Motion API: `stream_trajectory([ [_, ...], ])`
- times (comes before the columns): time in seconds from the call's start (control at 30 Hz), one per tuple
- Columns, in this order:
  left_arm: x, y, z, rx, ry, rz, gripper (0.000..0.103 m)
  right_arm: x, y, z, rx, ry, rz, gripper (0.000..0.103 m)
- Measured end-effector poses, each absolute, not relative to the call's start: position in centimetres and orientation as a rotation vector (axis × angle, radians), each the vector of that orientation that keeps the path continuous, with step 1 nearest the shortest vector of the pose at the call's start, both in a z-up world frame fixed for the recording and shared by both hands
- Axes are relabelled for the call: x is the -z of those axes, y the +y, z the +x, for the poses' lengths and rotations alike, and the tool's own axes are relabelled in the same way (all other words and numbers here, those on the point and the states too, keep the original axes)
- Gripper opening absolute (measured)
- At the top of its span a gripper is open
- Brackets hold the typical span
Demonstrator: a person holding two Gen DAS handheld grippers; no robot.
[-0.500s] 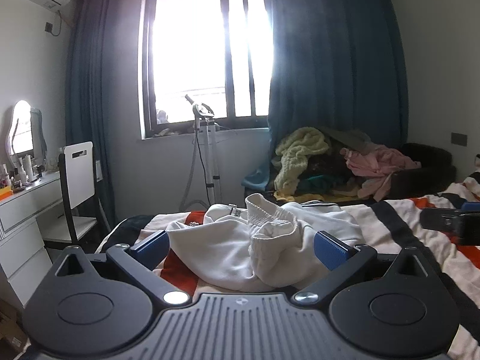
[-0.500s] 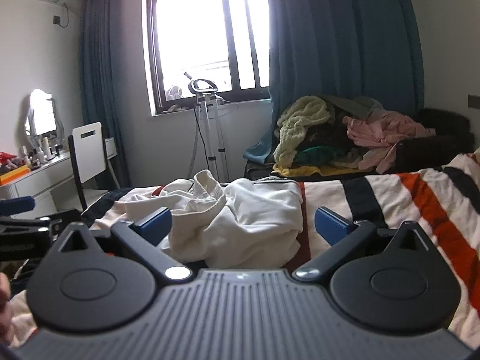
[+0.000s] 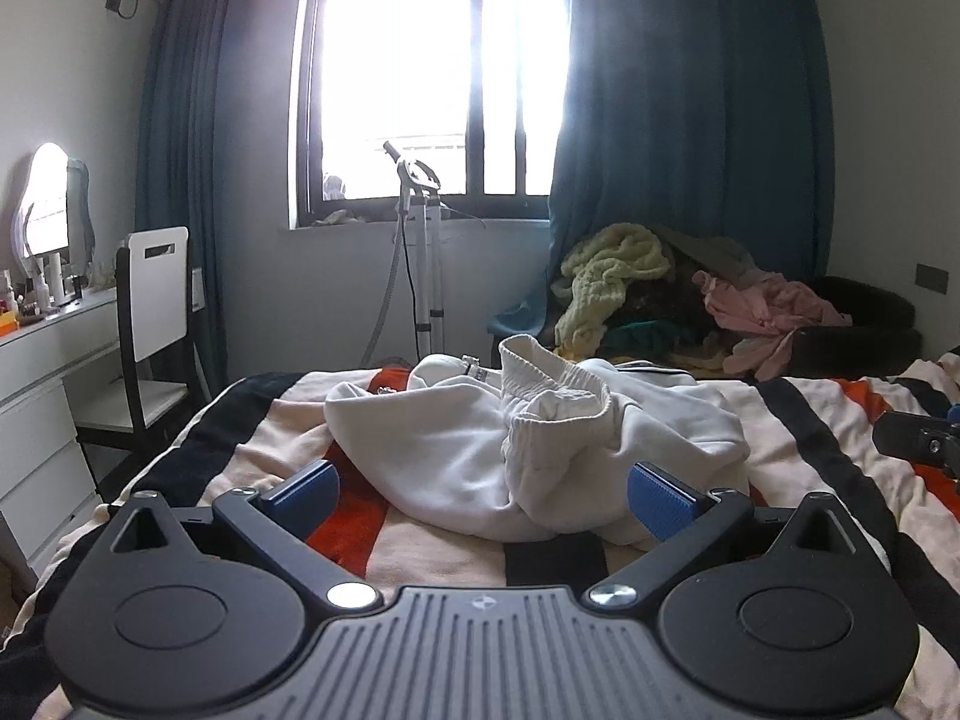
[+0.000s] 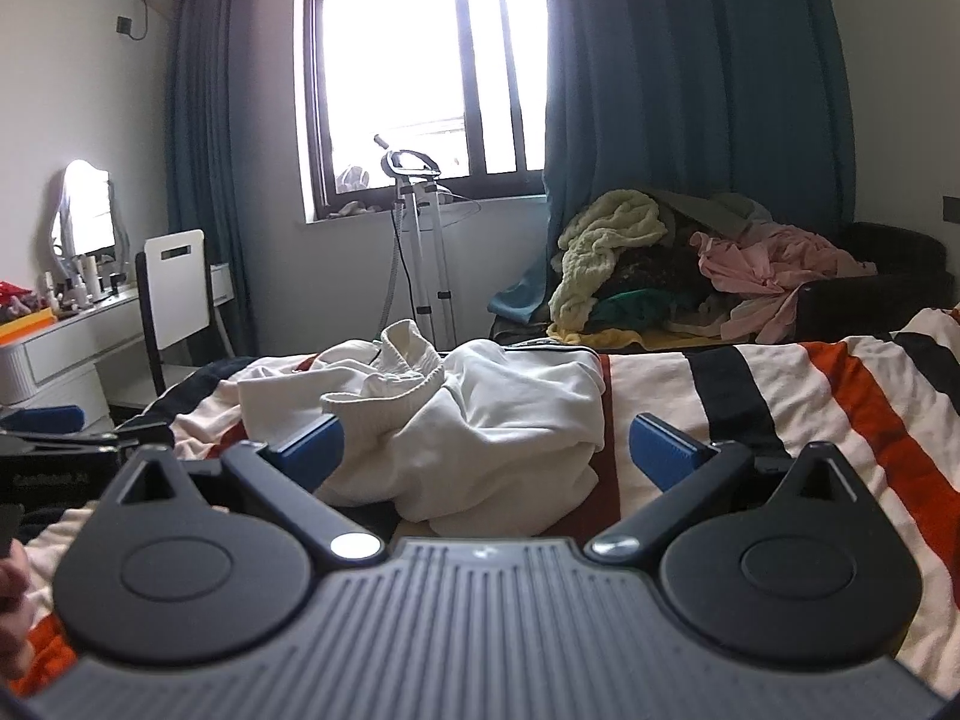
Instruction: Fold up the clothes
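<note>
A crumpled white garment (image 3: pixel 528 438) with a ribbed elastic waistband lies in a heap on the striped bed cover (image 3: pixel 810 420). My left gripper (image 3: pixel 483 495) is open just in front of the heap's near edge, holding nothing. In the right wrist view the same white garment (image 4: pixel 480 420) sits ahead, and my right gripper (image 4: pixel 486 450) is open with its blue pads either side of the heap's near part, holding nothing. The other gripper shows at the right edge of the left view (image 3: pixel 918 441) and at the left edge of the right view (image 4: pixel 54 438).
Beyond the bed's far end, a pile of clothes (image 3: pixel 690 300) covers a dark chair. A garment steamer stand (image 3: pixel 420 252) is under the window. A white chair (image 3: pixel 153 312) and dressing table (image 3: pixel 48 348) with a mirror stand at the left. A hand (image 4: pixel 12 600) shows at lower left.
Both grippers have drawn back and risen slightly, so more of the bed cover shows in front of the white heap. The garment has not moved.
</note>
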State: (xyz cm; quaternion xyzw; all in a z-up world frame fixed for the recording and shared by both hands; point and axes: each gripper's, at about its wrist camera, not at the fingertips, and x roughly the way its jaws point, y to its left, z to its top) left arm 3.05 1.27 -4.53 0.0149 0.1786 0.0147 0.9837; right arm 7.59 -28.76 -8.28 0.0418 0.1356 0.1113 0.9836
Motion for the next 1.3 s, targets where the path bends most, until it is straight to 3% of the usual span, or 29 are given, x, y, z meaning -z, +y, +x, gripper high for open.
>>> stream_trajectory([
  [1.3, 7.2, 1.9, 3.1, -0.146, 0.405, -0.020, 0.103, 10.2, -28.4, 7.1, -0.213, 0.357, 0.098, 0.103],
])
